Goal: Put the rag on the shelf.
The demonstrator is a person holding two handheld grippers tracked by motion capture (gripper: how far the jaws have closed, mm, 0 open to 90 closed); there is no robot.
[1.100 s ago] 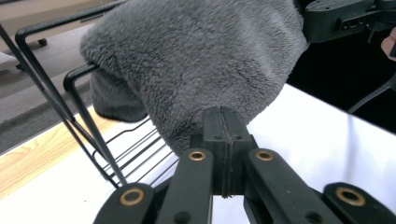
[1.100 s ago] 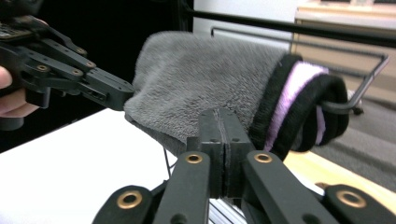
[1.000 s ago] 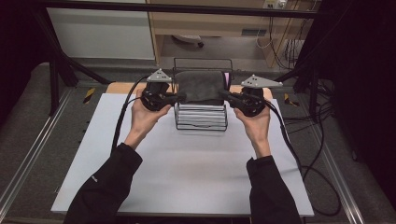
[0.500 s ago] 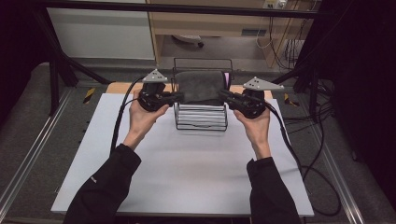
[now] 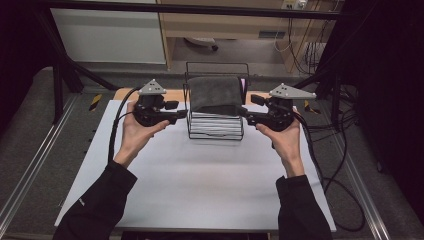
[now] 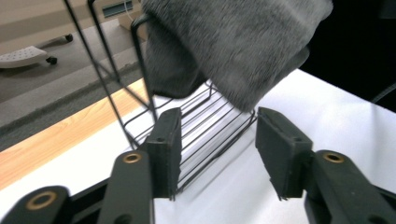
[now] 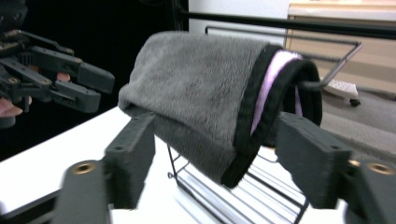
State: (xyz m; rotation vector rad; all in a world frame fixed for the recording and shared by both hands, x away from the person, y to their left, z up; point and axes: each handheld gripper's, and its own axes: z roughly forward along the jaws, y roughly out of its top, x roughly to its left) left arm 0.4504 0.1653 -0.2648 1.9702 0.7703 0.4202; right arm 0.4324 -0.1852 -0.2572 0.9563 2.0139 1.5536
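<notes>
Two hand-held grippers flank one wire rack [image 5: 215, 131]: the left hand-held gripper [image 5: 184, 114] and the right hand-held gripper [image 5: 241, 115], both with jaws just opened and gripping nothing. One grey towel [image 5: 214, 94] hangs over the rack between them, at the white surface's [image 5: 200, 185] far middle.

surface: white table [image 5: 200, 175]; on it: black wire rack [image 5: 215, 127]; far edge: seemingly bare wood

place: lab or recording workshop, probably
frame: black metal frame [image 5: 200, 9] over the table
table: white table [image 5: 200, 185], wood edge, metal rails alongside
cables: black cable bundle [image 5: 325, 150] trailing on grey carpet
background: wooden furniture [image 5: 240, 25], a wheeled chair base [image 5: 202, 44], blurred
</notes>
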